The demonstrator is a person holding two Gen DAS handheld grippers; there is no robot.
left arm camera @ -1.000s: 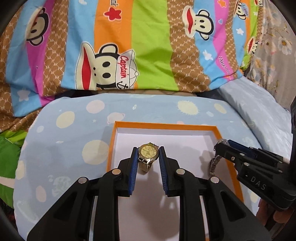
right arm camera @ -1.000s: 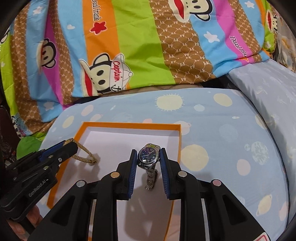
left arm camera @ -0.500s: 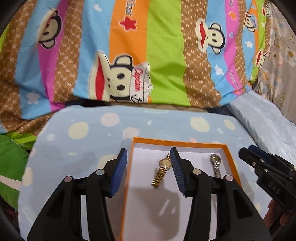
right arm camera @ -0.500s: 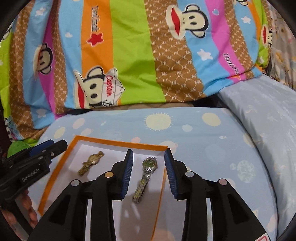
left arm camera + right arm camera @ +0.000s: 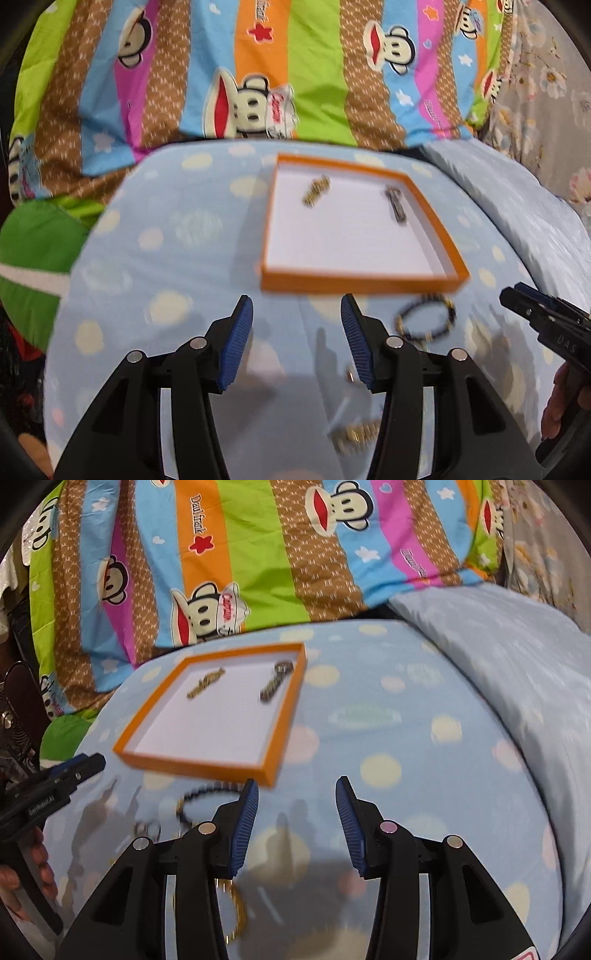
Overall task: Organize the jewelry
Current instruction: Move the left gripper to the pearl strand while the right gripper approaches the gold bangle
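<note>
Orange tray (image 5: 362, 282) beyond empty fingers (image 5: 236, 347)

Left hand-held gripper (image 5: 297, 338) stands open and empty; right hand-held gripper (image 5: 295, 818) is opening, empty.

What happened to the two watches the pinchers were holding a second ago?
Both were let go. The gold watch and the silver watch now lie in the orange box. The left gripper has pulled back from the box, empty; so has the right gripper, its jaws opening. The box stayed put on the blue bedding.
</note>
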